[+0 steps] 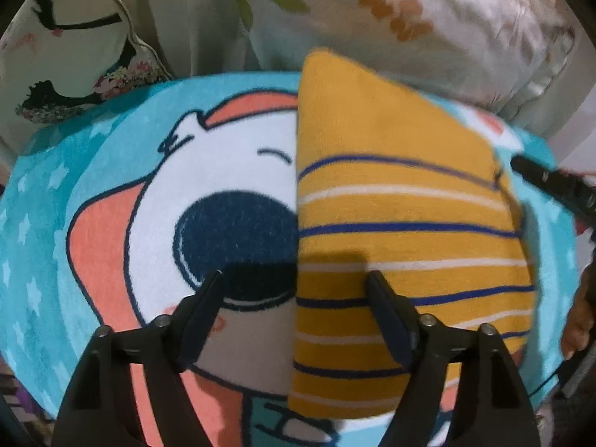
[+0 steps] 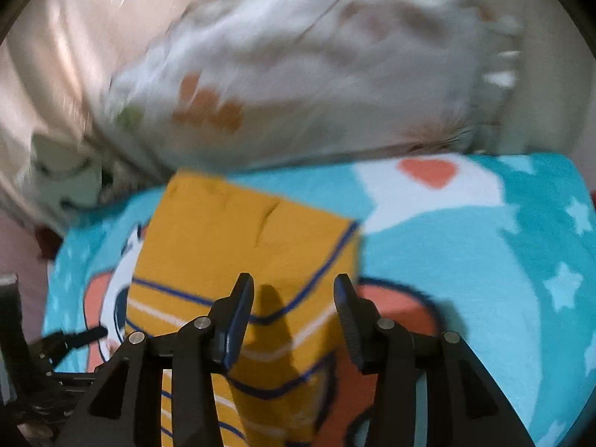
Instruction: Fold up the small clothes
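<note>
Garment: mustard-yellow knit top with blue and white stripes (image 1: pixel 402 231), folded into a narrow panel, lying flat on the turquoise cartoon-dog fleece blanket (image 1: pixel 93 201).
Left gripper (image 1: pixel 298 279): jaws apart, holding nothing, over the garment's straight left edge.
Right gripper (image 2: pixel 294 287): jaws apart, empty above the cloth.
Progress: lengthwise fold looks done; a crosswise fold likely remains.

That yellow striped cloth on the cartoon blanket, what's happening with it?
A person holding a two-finger gripper in each hand is folding a small yellow striped garment on a turquoise cartoon blanket. It already lies folded into a neat panel. The left gripper hovers open over its near edge, and the right gripper is open above its corner. Neither grips the cloth. Floral pillows lie behind.
</note>
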Available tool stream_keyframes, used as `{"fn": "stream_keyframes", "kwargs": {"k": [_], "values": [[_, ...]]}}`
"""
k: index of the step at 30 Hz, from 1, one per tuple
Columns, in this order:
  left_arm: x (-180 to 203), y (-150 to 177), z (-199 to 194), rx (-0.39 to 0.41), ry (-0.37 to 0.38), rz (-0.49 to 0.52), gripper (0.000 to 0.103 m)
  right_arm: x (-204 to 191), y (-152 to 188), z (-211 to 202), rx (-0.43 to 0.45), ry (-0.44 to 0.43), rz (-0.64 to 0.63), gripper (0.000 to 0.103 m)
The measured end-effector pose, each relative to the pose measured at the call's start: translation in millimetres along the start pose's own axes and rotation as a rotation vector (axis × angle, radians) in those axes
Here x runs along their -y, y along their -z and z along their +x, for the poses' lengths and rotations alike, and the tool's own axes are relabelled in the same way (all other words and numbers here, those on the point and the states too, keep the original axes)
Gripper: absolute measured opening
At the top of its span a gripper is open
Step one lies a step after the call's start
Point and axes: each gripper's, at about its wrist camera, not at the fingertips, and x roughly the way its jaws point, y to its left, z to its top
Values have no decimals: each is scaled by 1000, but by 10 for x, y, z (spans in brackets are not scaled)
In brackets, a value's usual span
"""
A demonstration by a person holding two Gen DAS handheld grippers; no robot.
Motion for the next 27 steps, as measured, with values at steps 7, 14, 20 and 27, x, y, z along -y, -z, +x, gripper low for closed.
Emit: {"fn": "stream_keyframes", "kwargs": {"k": [7,14,20,27], "values": [[193,-194,5,31,-24,61,74,198,390,-40,-33,-78,70,16],[222,-254,190,-30,-43,80,76,498,455,-80,-6,-100,168,16],[225,-250,204,-38,-63,83,78,416,462,207,-74,-192,142,16],[227,-259,226,-34,-90,89,84,434,419,163,-44,-99,120,14]]}}
